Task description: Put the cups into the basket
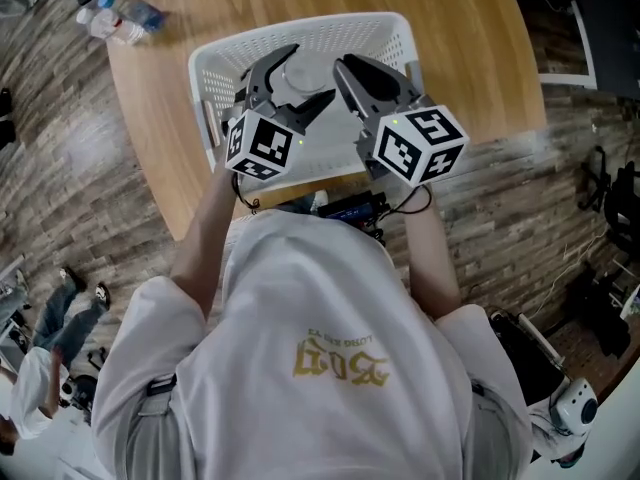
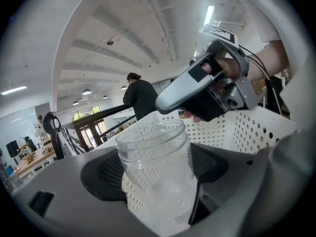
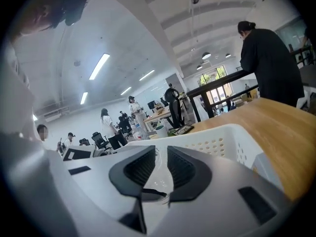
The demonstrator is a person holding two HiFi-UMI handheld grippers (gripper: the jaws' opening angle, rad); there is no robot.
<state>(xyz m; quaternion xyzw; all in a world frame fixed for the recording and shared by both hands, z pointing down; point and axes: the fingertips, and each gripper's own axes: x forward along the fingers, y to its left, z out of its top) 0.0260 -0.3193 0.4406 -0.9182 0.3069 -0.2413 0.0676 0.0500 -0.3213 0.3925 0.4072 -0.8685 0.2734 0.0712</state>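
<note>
While left hand-held gripper clamps clear cup over white basket, right hand-held gripper narrowly apart

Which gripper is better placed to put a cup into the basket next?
The left. The left gripper is shut on a clear cup above the white basket. The right gripper is there too, but its jaws stand slightly apart and grip no cup.
</note>
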